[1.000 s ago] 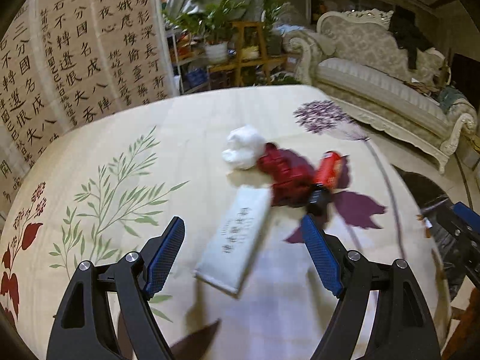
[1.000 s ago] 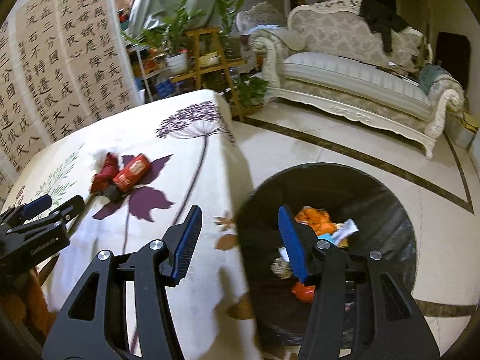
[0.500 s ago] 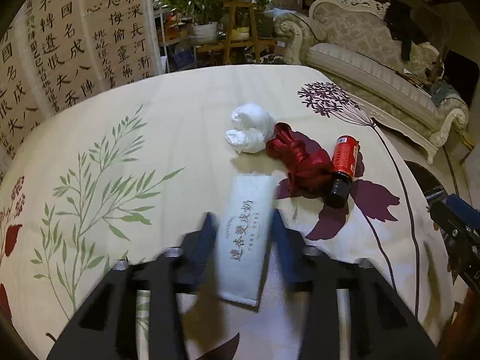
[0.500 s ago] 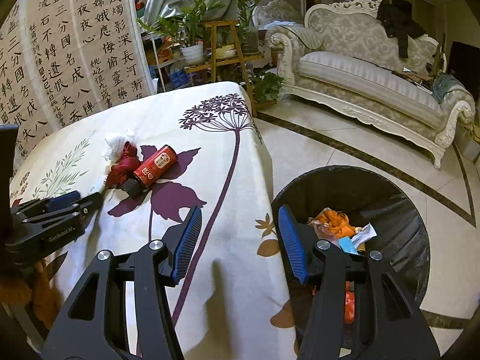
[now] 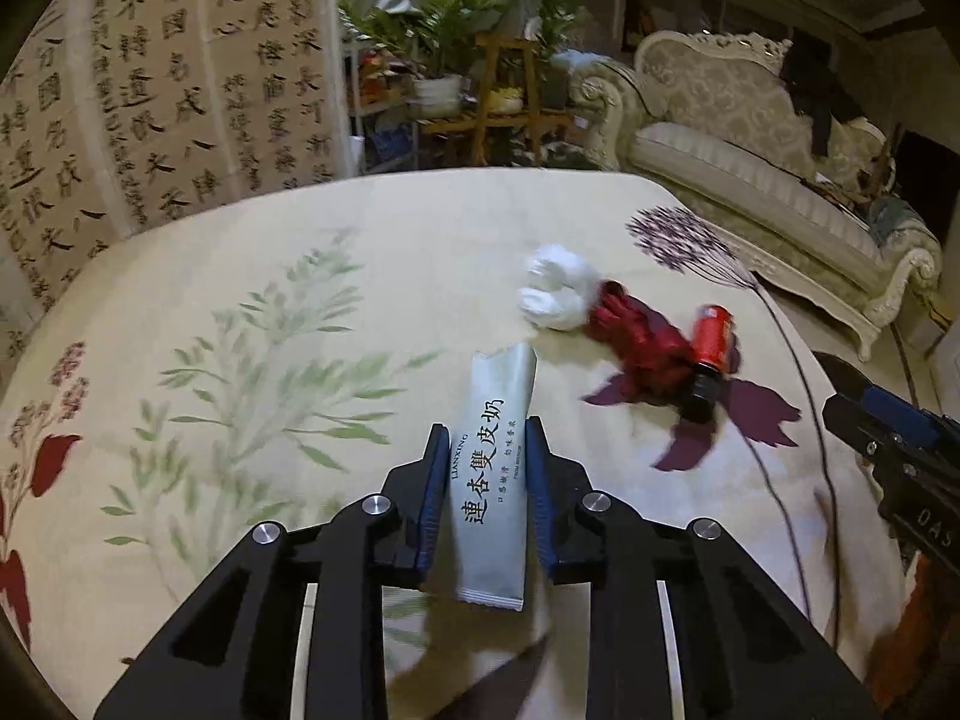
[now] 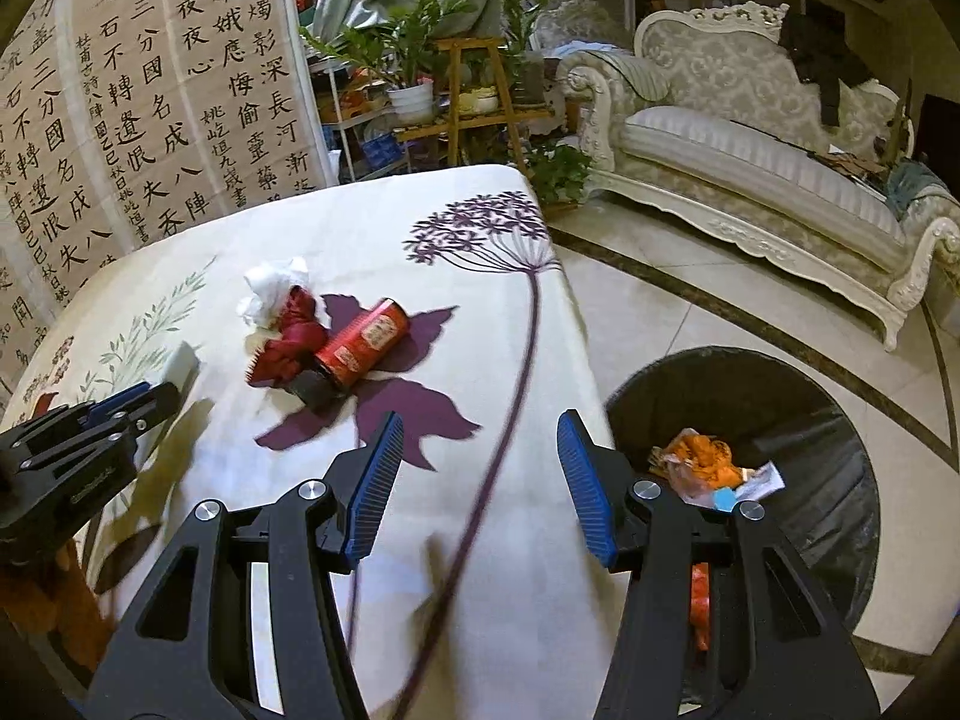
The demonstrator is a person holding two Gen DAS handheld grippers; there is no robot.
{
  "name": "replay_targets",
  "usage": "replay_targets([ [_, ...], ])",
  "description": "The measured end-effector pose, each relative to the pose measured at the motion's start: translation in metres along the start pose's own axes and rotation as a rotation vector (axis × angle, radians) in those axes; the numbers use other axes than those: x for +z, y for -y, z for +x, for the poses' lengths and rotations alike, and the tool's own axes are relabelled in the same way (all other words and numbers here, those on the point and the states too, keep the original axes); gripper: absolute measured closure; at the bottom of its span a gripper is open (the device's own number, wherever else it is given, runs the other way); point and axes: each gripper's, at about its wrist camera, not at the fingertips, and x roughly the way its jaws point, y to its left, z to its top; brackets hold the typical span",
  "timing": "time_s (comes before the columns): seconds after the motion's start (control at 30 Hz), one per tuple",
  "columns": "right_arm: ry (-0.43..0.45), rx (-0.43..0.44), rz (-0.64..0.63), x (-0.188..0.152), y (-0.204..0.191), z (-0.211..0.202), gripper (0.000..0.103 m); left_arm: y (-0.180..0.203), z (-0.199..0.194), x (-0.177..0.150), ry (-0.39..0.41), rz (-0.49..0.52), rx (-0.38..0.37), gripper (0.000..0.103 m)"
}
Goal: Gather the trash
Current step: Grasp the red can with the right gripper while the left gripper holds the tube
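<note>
My left gripper (image 5: 487,450) is shut on a pale green sachet (image 5: 493,468) with Chinese print, over the flowered tablecloth (image 5: 240,312). Beyond it lie a white crumpled tissue (image 5: 555,294), a red crumpled wrapper (image 5: 636,342) and a red bottle with a black cap (image 5: 708,354). The right wrist view shows the same tissue (image 6: 270,288), wrapper (image 6: 288,342) and bottle (image 6: 360,348) to the far left of my right gripper (image 6: 477,456), which is open and empty above the table's right edge. The left gripper (image 6: 90,450) with the sachet (image 6: 180,363) shows at the left.
A black-lined trash bin (image 6: 798,420) with orange and white rubbish stands on the floor right of the table. A cream sofa (image 6: 750,150), a wooden plant stand (image 6: 474,90) and a calligraphy screen (image 6: 150,90) stand behind.
My left gripper closed on the sachet, having been open around it a second ago. My right gripper swung from over the bin back toward the table, staying open.
</note>
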Motion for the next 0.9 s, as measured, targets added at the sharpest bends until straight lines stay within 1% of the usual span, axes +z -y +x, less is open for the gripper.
replay_targets([
  [0.2, -0.006, 0.032, 0.002, 0.017, -0.018, 0.013, 0.051, -0.03, -0.006, 0.001, 0.02, -0.041, 0.05, 0.077],
  [0.4, -0.02, 0.022, 0.013, 0.031, -0.031, 0.031, 0.051, -0.057, -0.006, 0.0, 0.019, -0.08, 0.078, 0.077],
  [0.6, -0.064, -0.006, 0.018, 0.04, -0.044, 0.055, 0.051, -0.075, -0.004, -0.004, 0.012, -0.108, 0.081, 0.077],
  [0.63, -0.071, -0.008, 0.015, 0.039, -0.045, 0.056, 0.054, -0.077, -0.004, -0.004, 0.012, -0.112, 0.078, 0.077],
  [0.77, -0.092, -0.02, -0.007, 0.037, -0.048, 0.061, 0.057, -0.081, -0.004, -0.005, 0.011, -0.117, 0.071, 0.077],
  [0.8, -0.099, -0.023, -0.015, 0.035, -0.048, 0.061, 0.06, -0.082, -0.004, -0.005, 0.01, -0.119, 0.068, 0.077],
  [0.9, -0.107, -0.03, -0.02, 0.032, -0.046, 0.06, 0.061, -0.085, -0.003, -0.006, 0.008, -0.124, 0.062, 0.077],
])
